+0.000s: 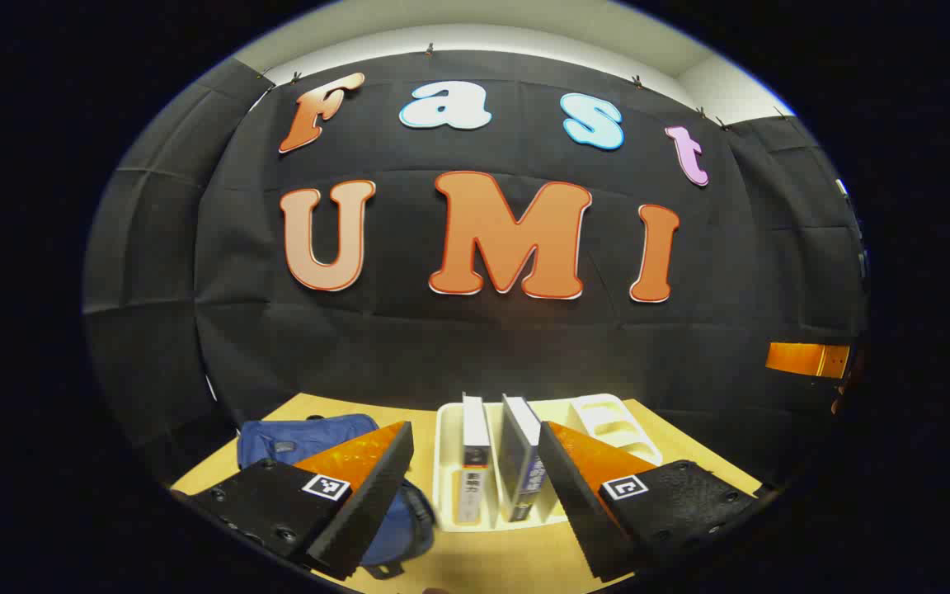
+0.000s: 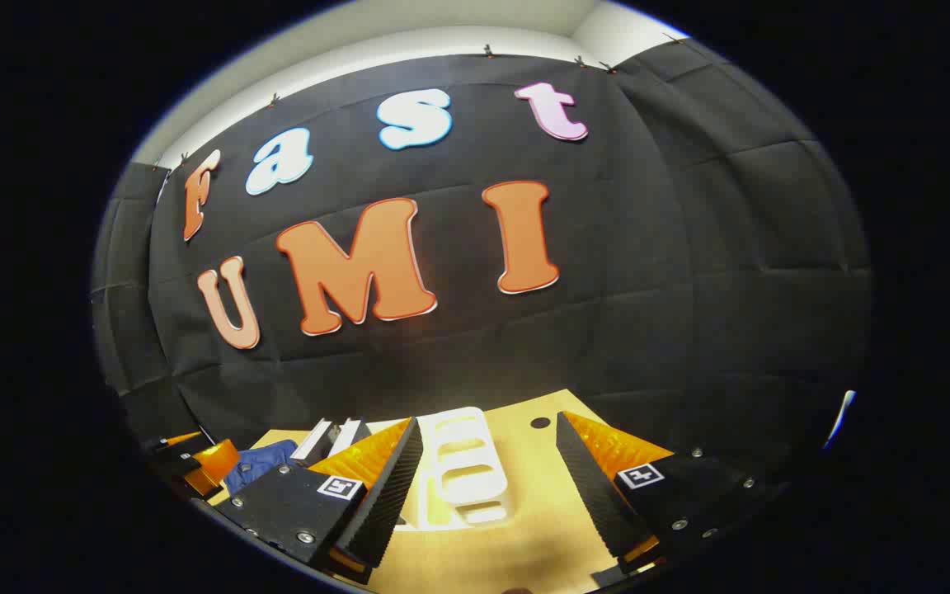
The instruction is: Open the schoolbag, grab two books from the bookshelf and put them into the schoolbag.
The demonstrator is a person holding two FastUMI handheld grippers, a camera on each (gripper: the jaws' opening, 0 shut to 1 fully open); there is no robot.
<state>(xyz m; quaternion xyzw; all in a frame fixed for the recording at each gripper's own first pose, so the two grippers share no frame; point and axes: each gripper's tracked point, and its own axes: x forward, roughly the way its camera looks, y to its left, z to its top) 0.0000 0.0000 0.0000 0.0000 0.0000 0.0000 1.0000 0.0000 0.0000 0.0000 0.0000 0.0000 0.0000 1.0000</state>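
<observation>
A blue schoolbag lies on the wooden table at the left, partly behind my left gripper's left finger; its zip looks closed. Two books stand upright in a white bookshelf rack beside it. My left gripper hovers open in front of the books, nothing between its fingers. In the right gripper view, my right gripper is open above the rack's empty white end. The books and schoolbag sit to the left, with the left gripper at the far left edge.
The wooden table runs up to the black cloth wall close behind the rack. A small dark round hole marks the tabletop at the right. The rack's open slotted end stands right of the books.
</observation>
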